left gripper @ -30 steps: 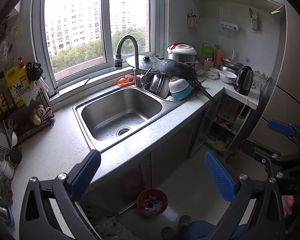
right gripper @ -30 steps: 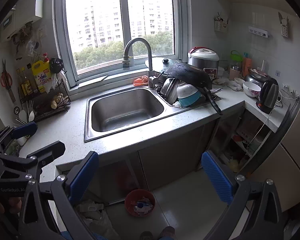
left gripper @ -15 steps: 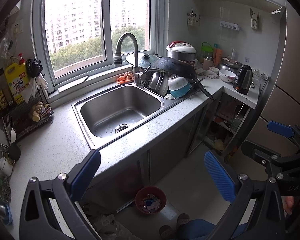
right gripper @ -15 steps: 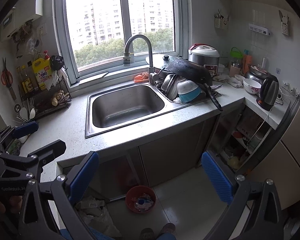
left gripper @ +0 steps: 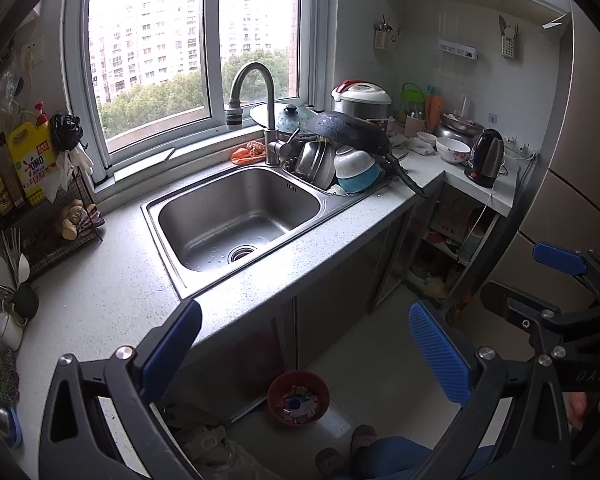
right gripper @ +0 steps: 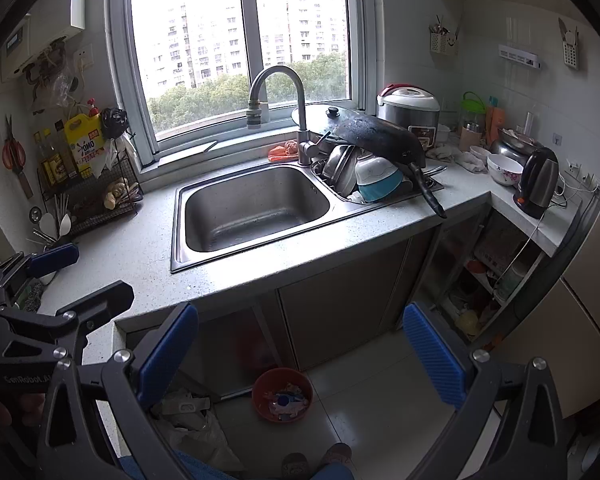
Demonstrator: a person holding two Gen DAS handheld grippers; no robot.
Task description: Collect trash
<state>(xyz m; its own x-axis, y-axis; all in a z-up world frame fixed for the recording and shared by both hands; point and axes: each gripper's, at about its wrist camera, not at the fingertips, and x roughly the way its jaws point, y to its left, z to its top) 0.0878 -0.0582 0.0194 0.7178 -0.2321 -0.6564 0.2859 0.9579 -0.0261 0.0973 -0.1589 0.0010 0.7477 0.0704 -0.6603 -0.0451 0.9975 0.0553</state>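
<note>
Both the left gripper (left gripper: 304, 354) and right gripper (right gripper: 298, 352) hang spread and empty, the bin (left gripper: 299, 398) of trash (on the floor) just below them, so a careless reach may tip it.

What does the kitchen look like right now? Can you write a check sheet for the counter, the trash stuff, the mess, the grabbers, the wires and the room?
Surface: grey speckled counter around a steel sink, basin bare.
Job's things: red bowl of scraps on the floor; crumpled bag beside it.
Clutter: black pan tilted over stacked dishes; wire rack of bottles.
Grippers: left gripper and right gripper open, holding nothing.
Cables: kettle cord trails over the counter edge.
Surroundings: window, tiled wall, open shelves under the counter.
</note>
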